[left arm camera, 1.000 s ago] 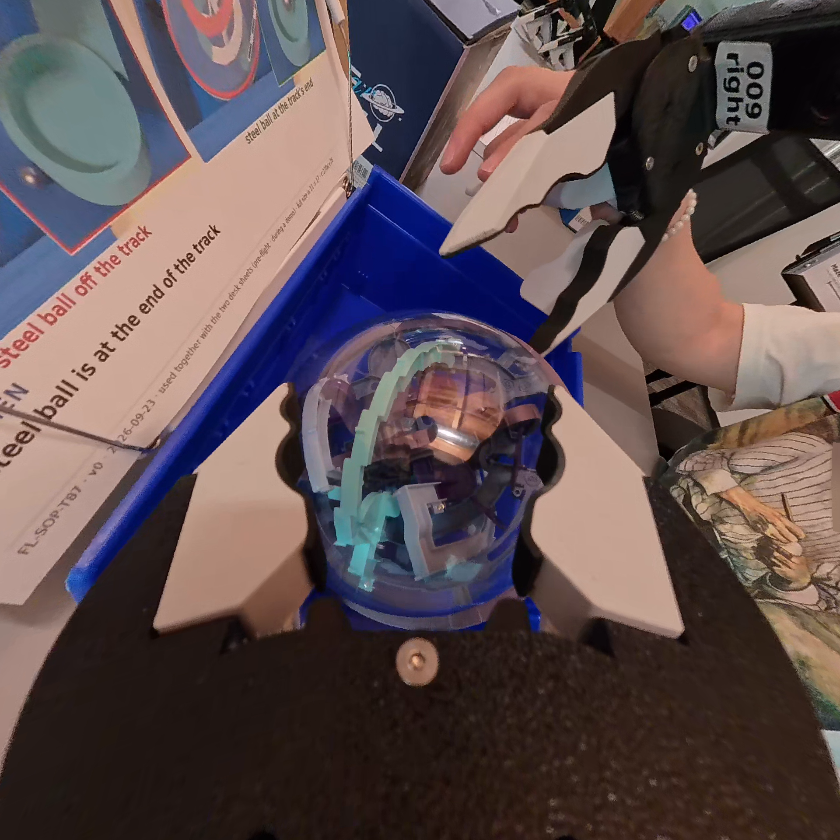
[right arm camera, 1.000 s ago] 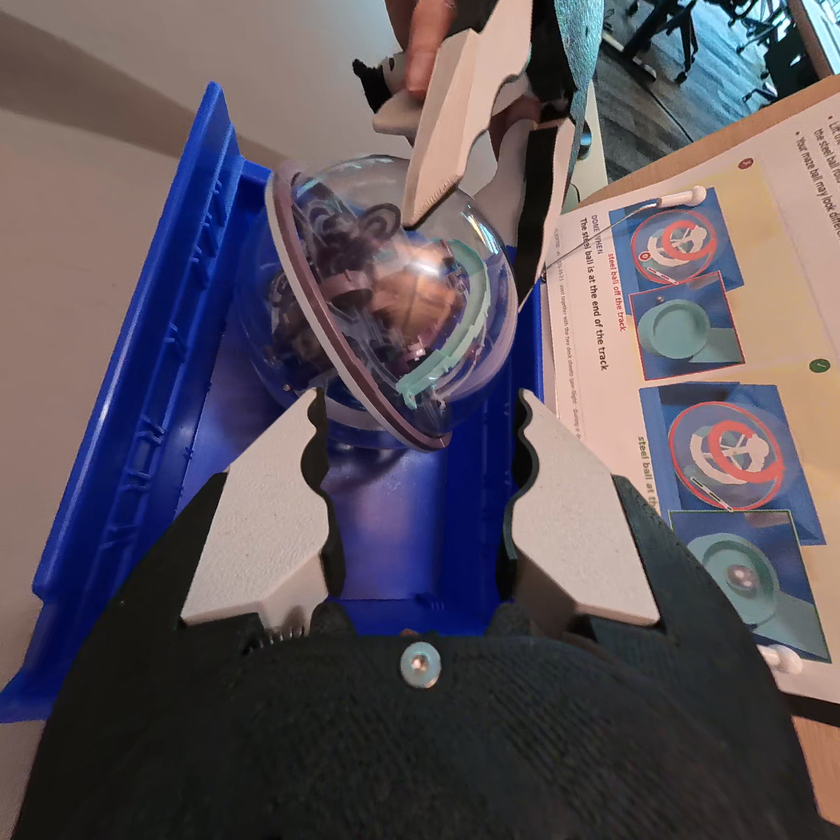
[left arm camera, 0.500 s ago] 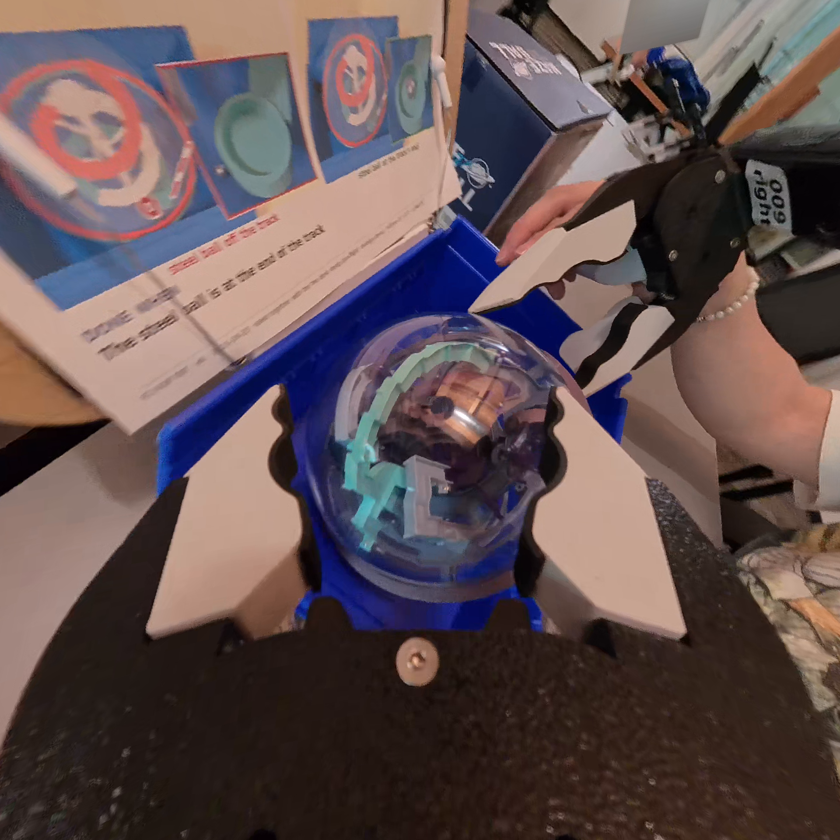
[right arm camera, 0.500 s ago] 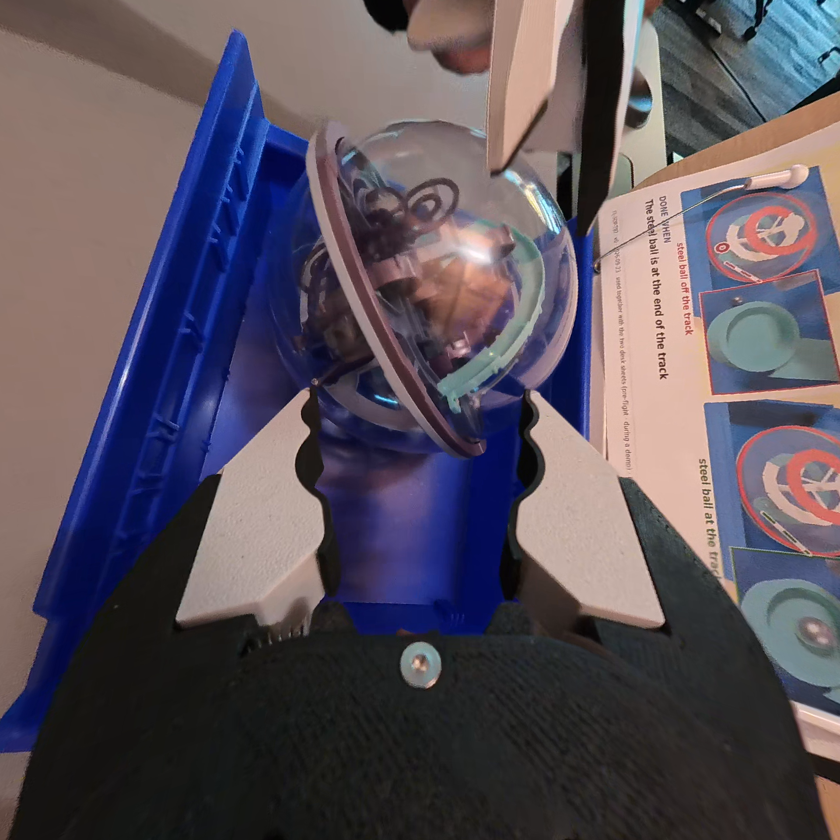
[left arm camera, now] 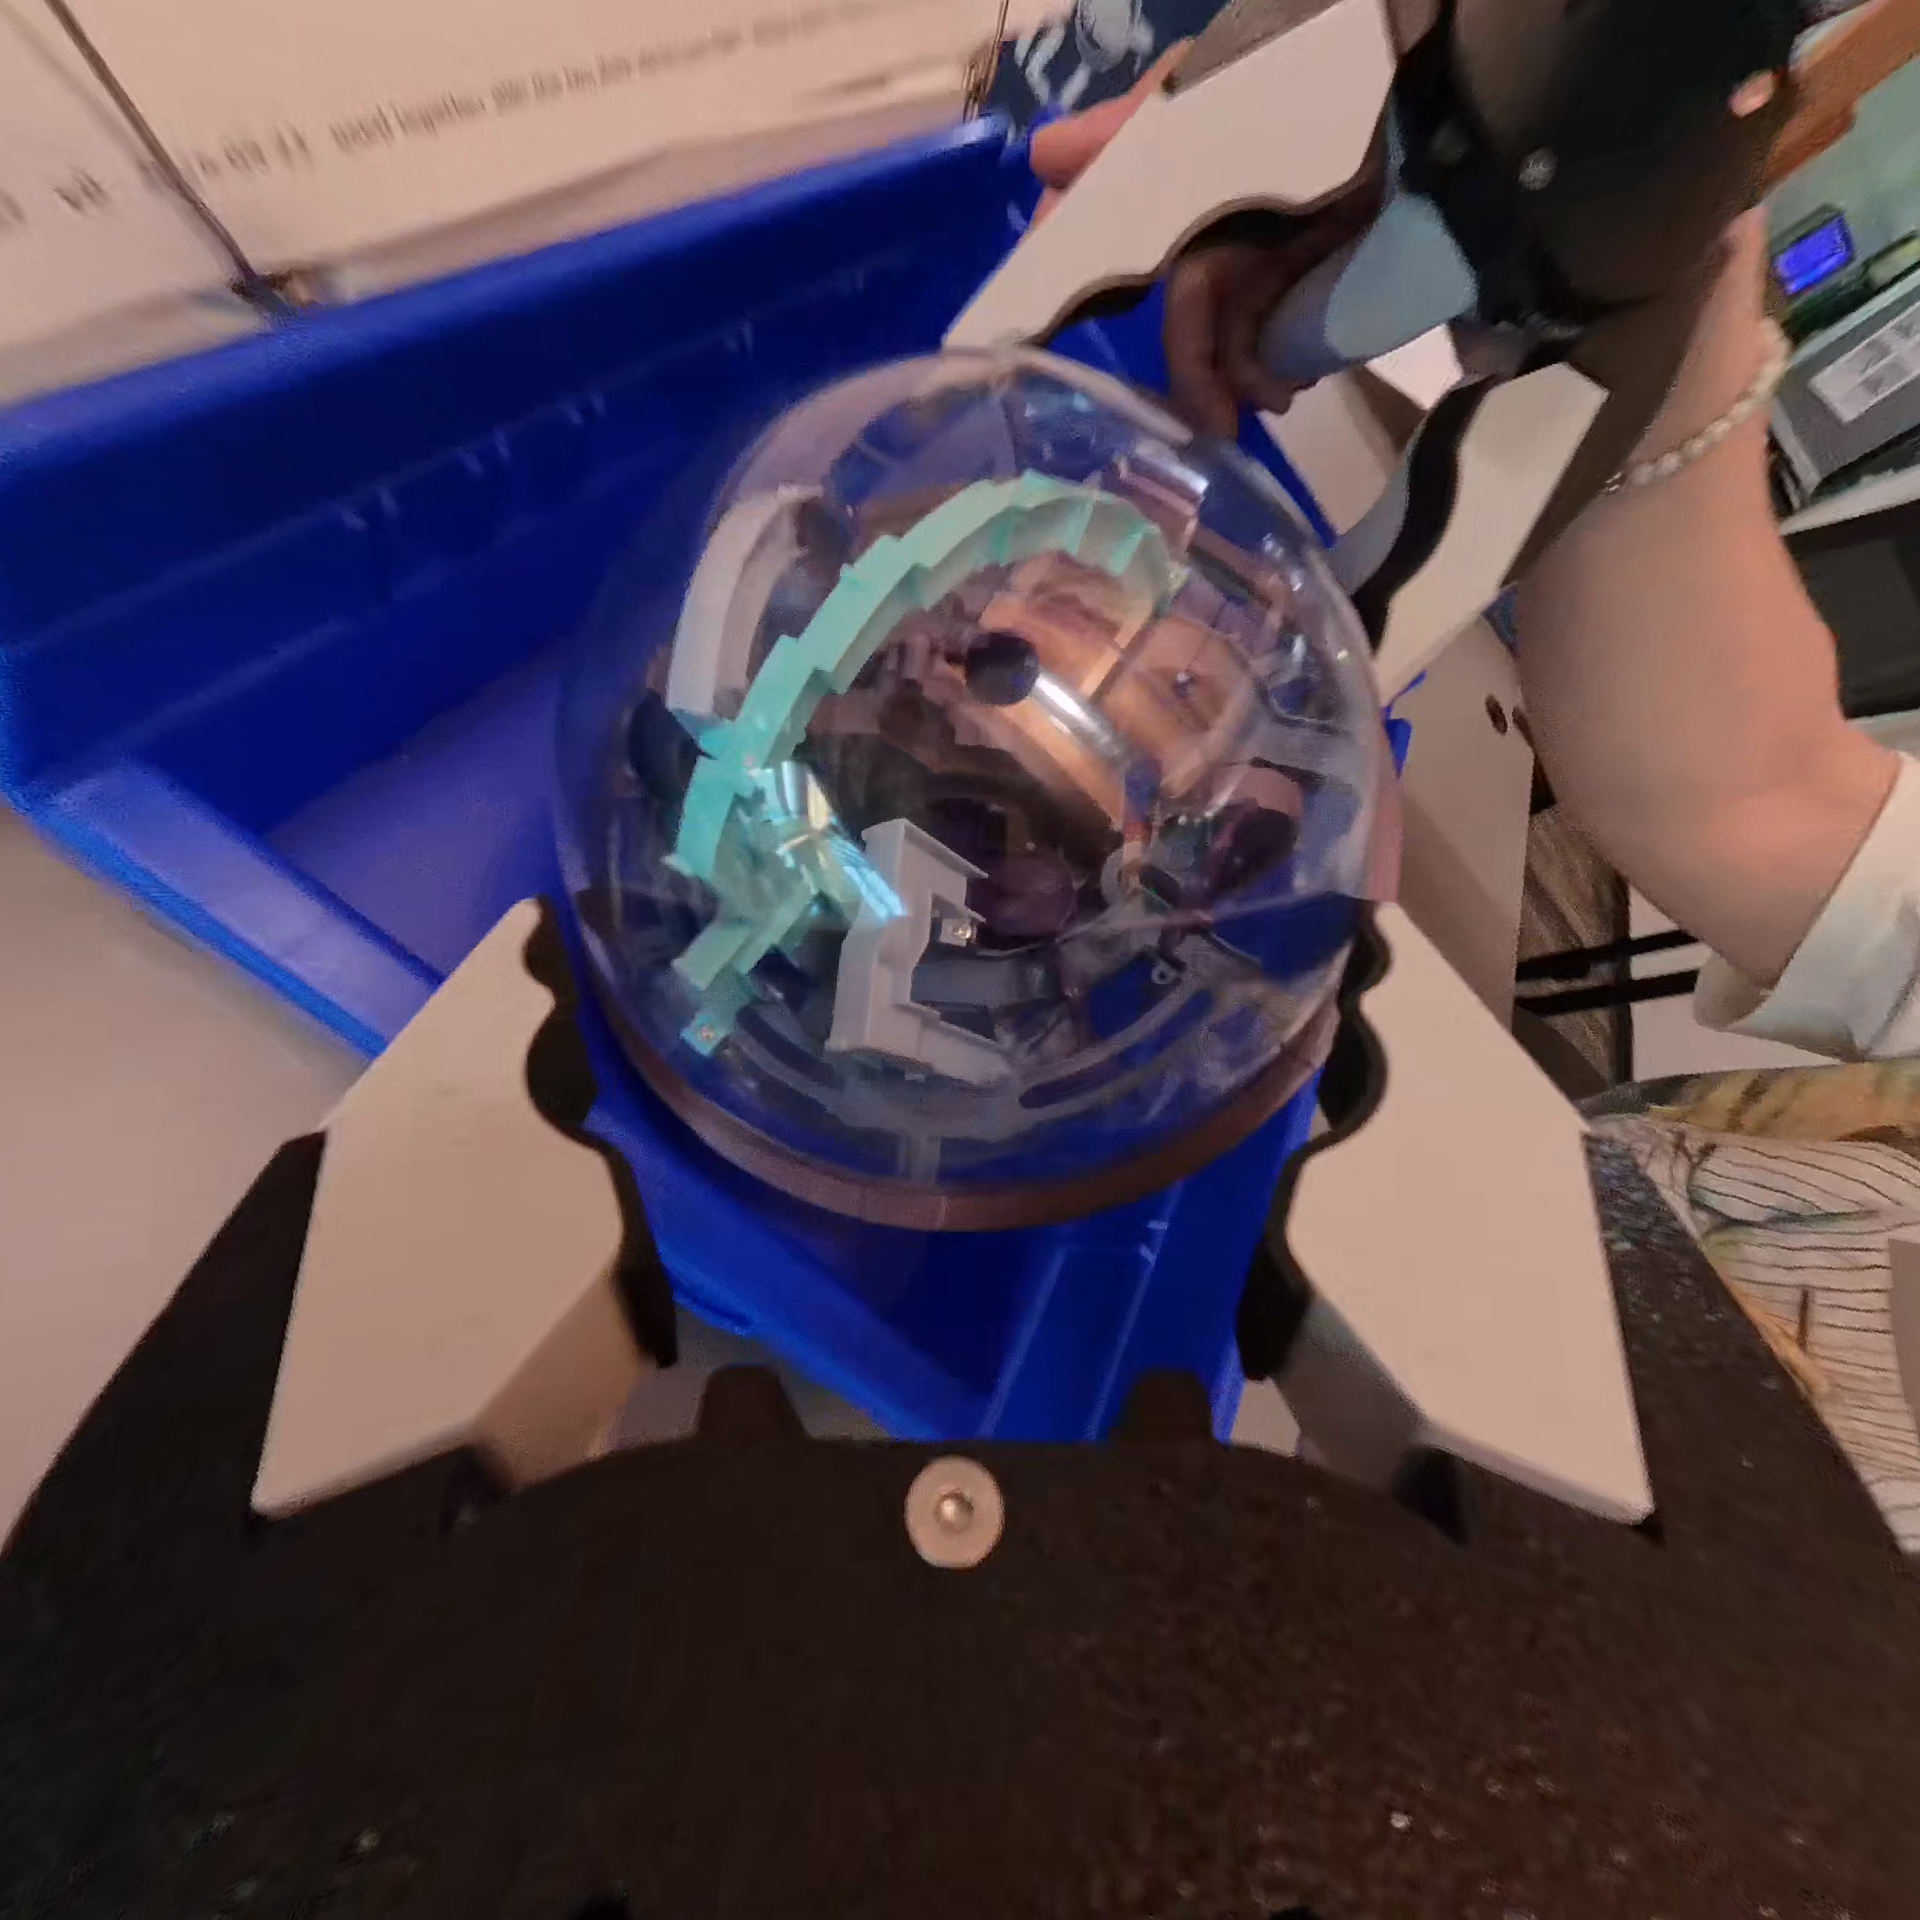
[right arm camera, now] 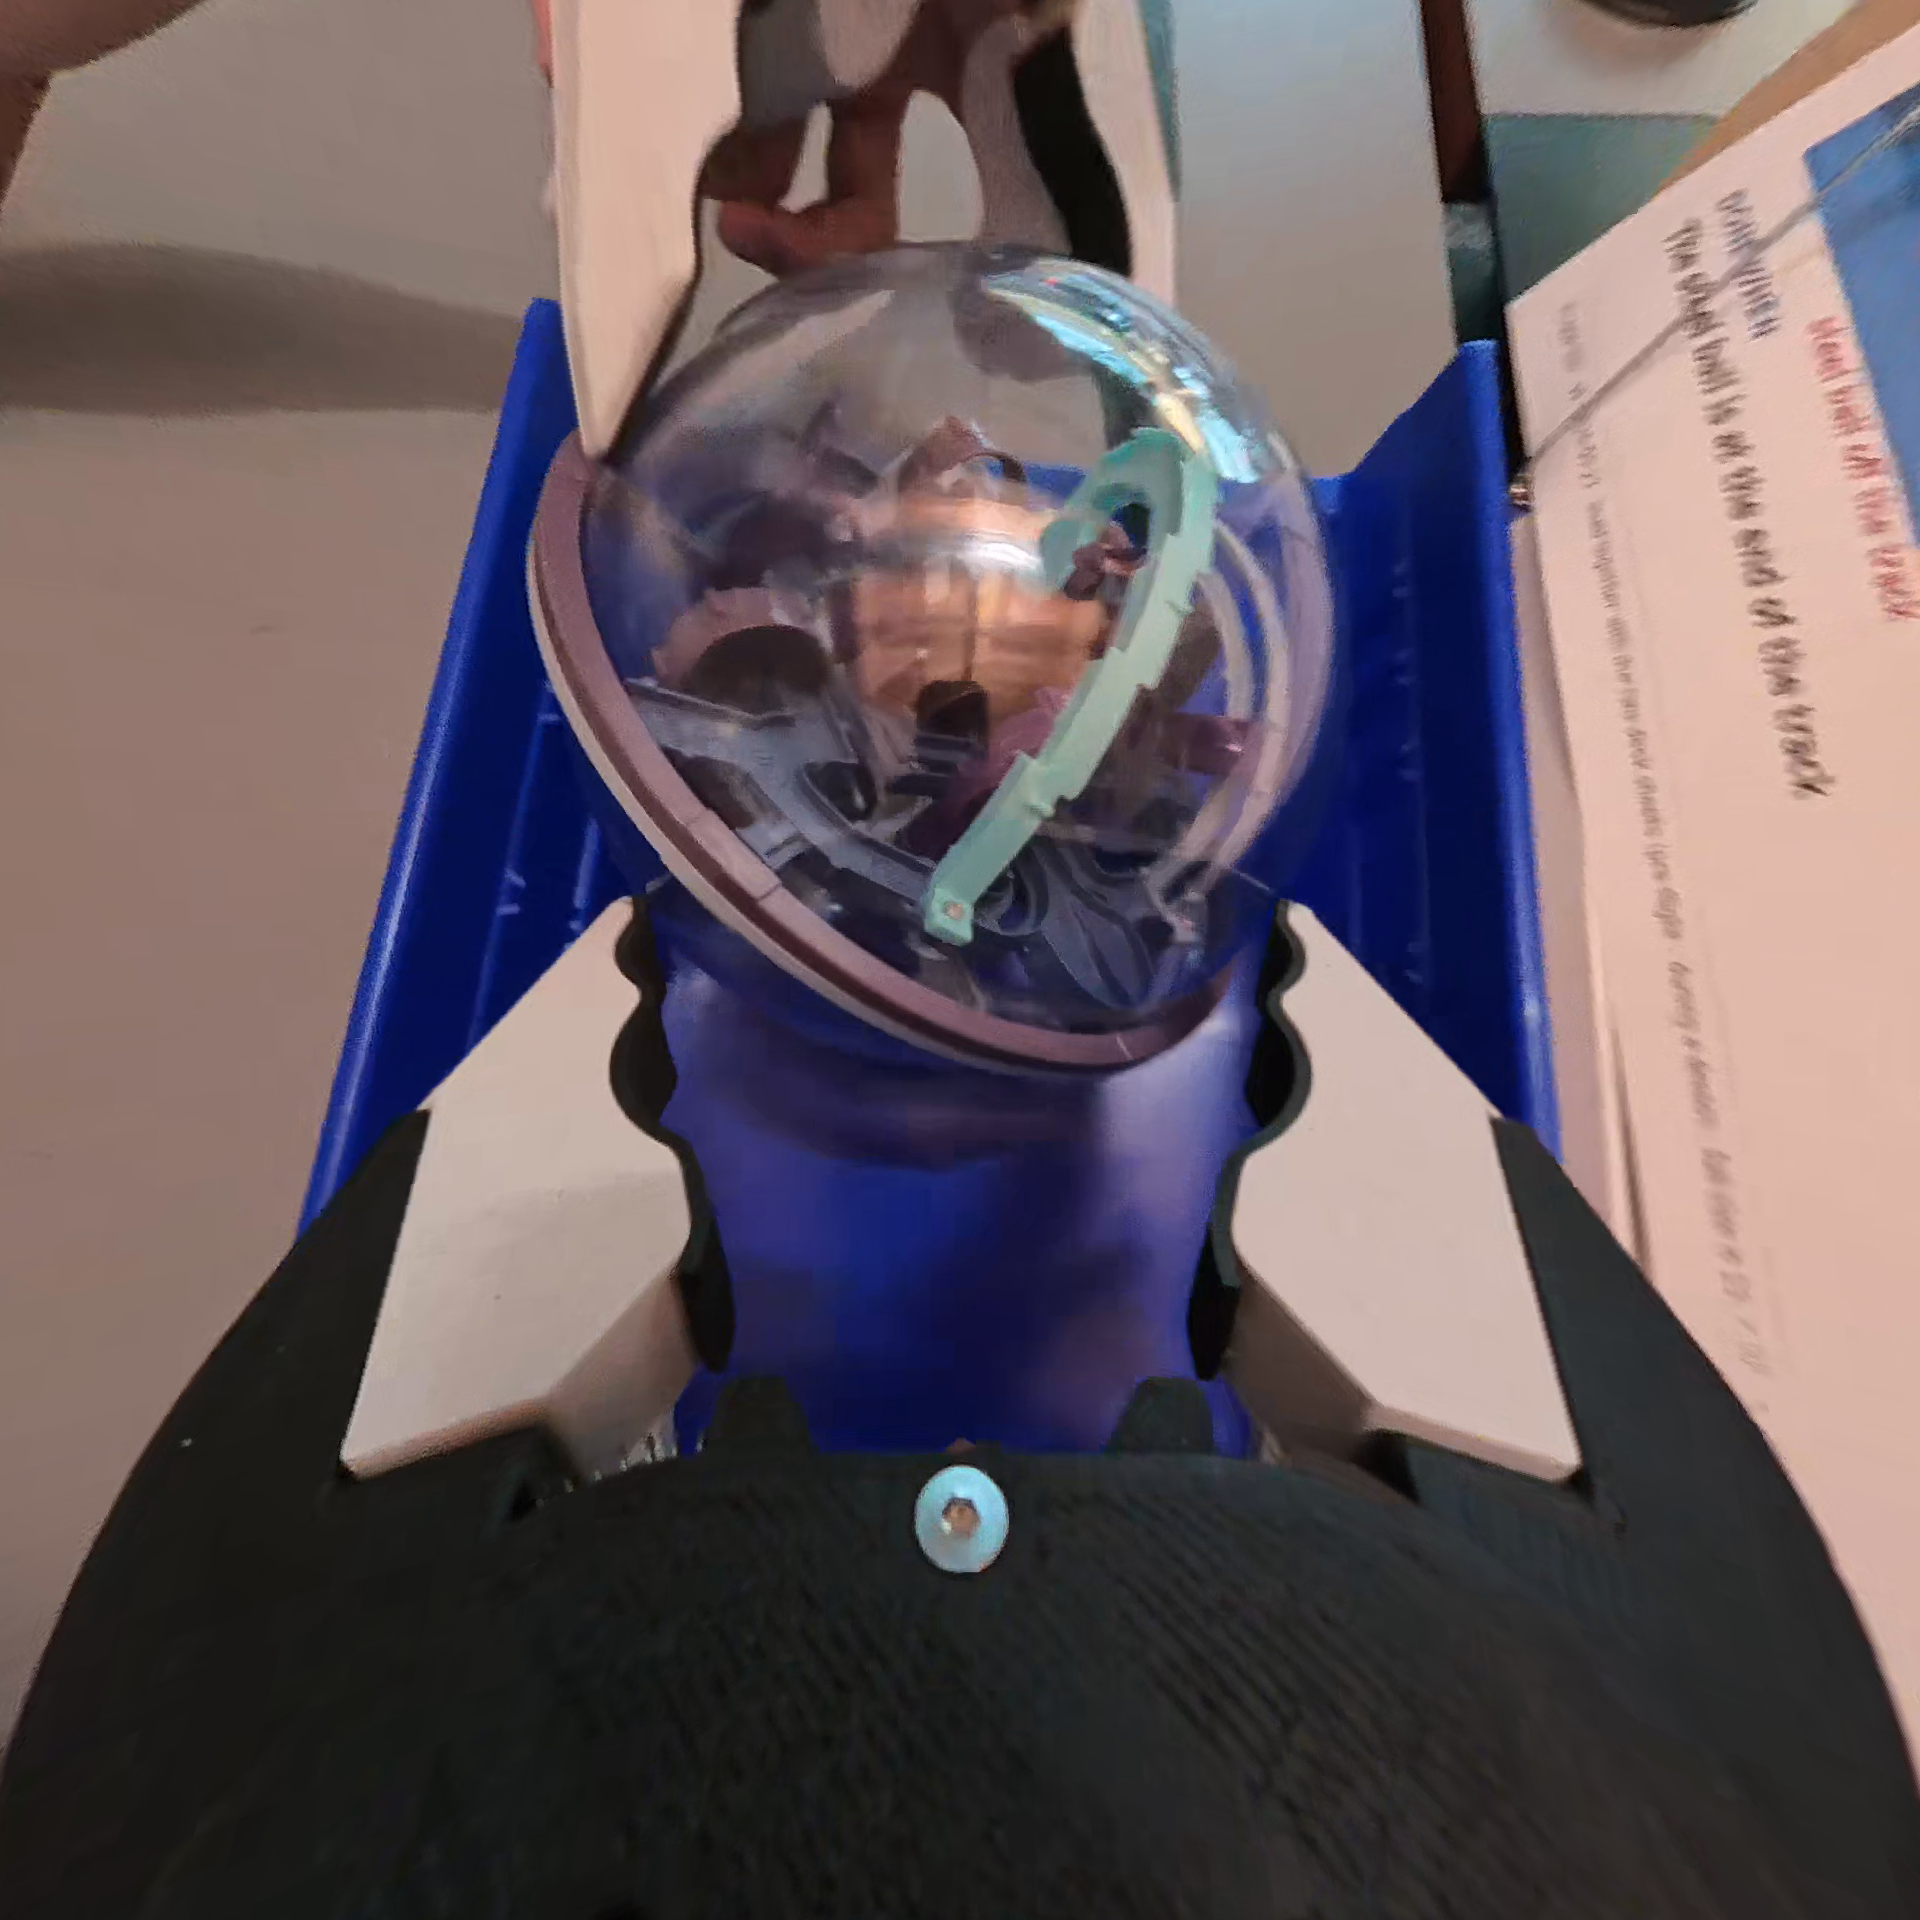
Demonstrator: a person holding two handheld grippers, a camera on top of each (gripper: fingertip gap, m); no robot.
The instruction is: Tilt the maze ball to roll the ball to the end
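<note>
Two handheld grippers meet around a clear plastic maze ball (left arm camera: 977, 790) with a mint-green track (left arm camera: 821, 727) curling inside, held above a blue plastic bin (left arm camera: 312, 582). In the left wrist view, the left gripper (left arm camera: 951, 956) has its fingers spread wide against the ball's lower sides, gripping it. In the right wrist view, the right gripper (right arm camera: 951, 935) stands open just under the ball, its fingertips beside the purple rim band (right arm camera: 665, 790); contact is unclear. A printed instruction sheet (right arm camera: 1704, 582) lies right of the bin.
</note>
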